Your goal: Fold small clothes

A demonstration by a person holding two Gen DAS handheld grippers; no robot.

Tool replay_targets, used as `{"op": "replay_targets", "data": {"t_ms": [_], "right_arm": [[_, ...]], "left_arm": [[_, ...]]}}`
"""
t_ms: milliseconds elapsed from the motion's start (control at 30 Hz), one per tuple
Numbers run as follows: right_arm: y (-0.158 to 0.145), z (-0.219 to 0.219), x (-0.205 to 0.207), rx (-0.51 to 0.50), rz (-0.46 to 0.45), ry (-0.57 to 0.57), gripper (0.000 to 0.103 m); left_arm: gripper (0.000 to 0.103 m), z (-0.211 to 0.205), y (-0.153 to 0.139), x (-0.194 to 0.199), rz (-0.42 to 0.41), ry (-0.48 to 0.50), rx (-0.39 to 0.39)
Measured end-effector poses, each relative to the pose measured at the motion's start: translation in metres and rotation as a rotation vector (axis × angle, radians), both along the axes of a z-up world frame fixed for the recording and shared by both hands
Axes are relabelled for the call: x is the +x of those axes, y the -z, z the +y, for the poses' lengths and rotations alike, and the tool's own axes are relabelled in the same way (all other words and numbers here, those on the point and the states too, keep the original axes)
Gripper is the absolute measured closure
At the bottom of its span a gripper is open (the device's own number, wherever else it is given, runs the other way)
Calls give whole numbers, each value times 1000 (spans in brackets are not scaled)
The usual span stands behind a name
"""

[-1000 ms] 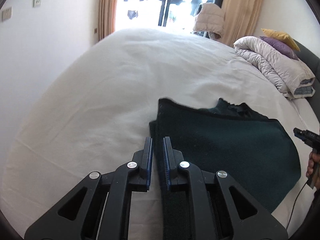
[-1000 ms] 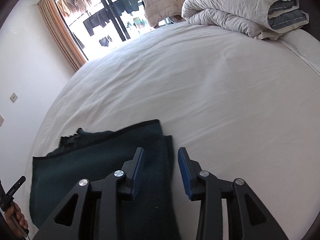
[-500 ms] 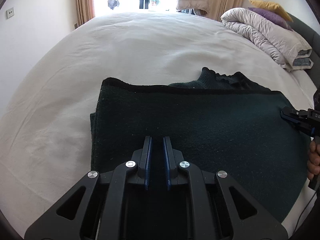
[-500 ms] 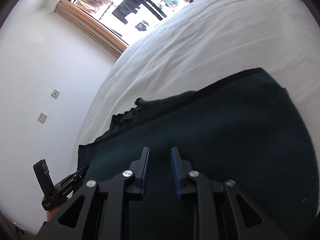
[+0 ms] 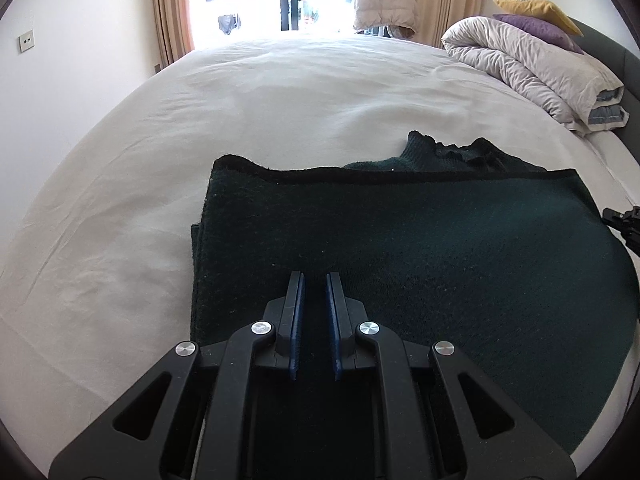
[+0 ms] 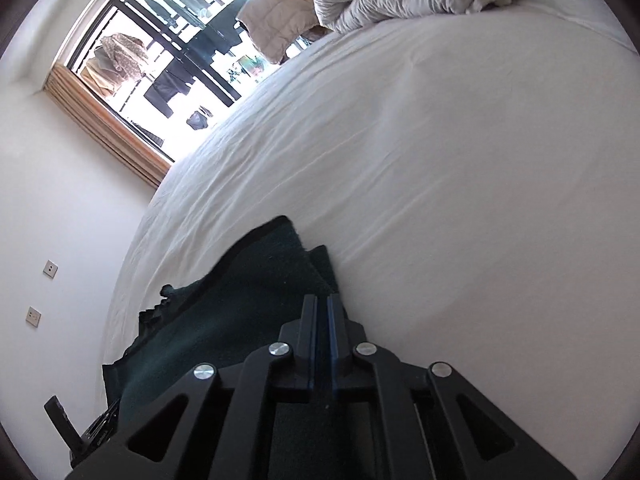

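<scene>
1. My left tool (image 5: 315, 280) sits at the bottom centre of its view. Its pads are nearly together, with only a thin slit between them. That slit is filled with dark knit, so I read it as clamped on the sweater (image 5: 440, 260).
2. My right tool (image 6: 322, 300) is rolled to one side, so the room looks tilted in its view. Its jaws have just been opening a touch, but the pads are still very close, and dark cloth runs into the gap. It looks pinched on the sweater's edge.
3. The dark green sweater lies on the white bed (image 5: 280, 100). It fills the lower centre and right of the left view. One layer is folded over, with a straight dark hem across the middle of the frame. A ribbed, wavy edge pokes out just beyond that hem.
4. In the right view the sweater takes up the lower left, and its corner touches the sheet.
5. A rolled duvet (image 5: 532, 68) lies at the upper right, with a yellow pillow (image 5: 532, 8) and a purple pillow (image 5: 536, 30) stacked on it.
6. A bright window (image 6: 168, 40) is at the upper left of the right view.
</scene>
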State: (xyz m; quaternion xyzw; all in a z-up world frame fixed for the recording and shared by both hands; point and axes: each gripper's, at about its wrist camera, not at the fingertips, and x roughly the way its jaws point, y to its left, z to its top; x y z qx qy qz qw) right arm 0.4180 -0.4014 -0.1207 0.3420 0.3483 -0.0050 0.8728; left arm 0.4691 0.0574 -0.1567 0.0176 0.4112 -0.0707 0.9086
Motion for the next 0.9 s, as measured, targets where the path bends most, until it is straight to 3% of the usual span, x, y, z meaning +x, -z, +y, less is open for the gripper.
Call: {"op": "replay_targets", "data": {"t_ms": [33,67,200,300,367,400,600,700,767,800,833,900], "right_arm": [[-7,10,-4,22,-30,-26,68],[-12,23,-8,38,-57,-63,62],[-21,78,-10,47,-105,-251,56],[-11,98,-1,64,-83,-309,50],[6,105,8,66,-9,-309,38],[16,106,11,67,8,-312,38],[18,115,-2,-21,-96,-319,35],[23,109,-7,29,-162,-325,32],[24,104,-10,69,-184,-322,32],[25,102,-11,78,-190,-323,32],[25,103,-11,79,-194,-323,32],[24,104,-12,73,-197,-323,32]], "left_arm": [[91,1,0,-1,-1,0,0],[91,1,-1,-1,-2,0,0],[91,2,-1,-3,-3,0,-4],[91,3,-1,-3,-5,1,-6],[91,4,-2,-3,-6,0,-9],[91,4,-2,-3,-6,-1,-12],[91,11,-12,-14,14,-33,-46],[91,15,-29,-43,1,-72,-97],[81,26,-38,-76,-18,-114,-198],[58,33,-38,-96,-25,-138,-270],[26,39,-37,-114,-32,-160,-341],[14,51,-29,-157,-57,-233,-467]]}}
